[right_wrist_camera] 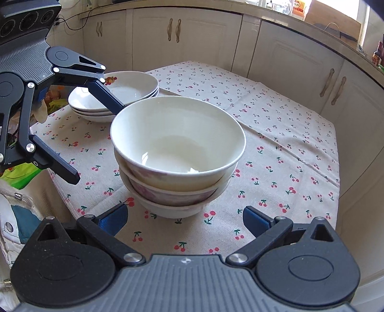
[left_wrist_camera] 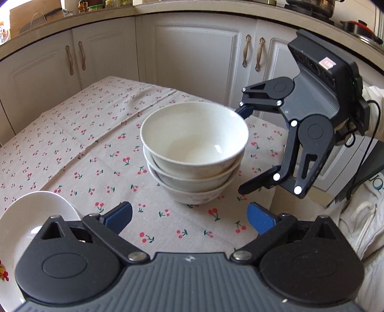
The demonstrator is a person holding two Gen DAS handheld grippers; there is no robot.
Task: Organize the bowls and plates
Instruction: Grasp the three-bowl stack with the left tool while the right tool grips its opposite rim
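A small table stands in a kitchen corner, covered by a beige tablecloth (left_wrist_camera: 79,134) printed with red cherries; creases run across the cloth. Cream cabinets (left_wrist_camera: 192,52) with panelled doors enclose the table on its far side and on both flanks. Each door carries a vertical bronze-coloured handle (left_wrist_camera: 247,50), the handles set in adjacent pairs. A pale countertop (left_wrist_camera: 196,8) runs above the cabinets and holds jars and bottles. A dark pot (left_wrist_camera: 312,4) sits on the countertop at far right. Bright daylight falls across the cabinets and the cloth.
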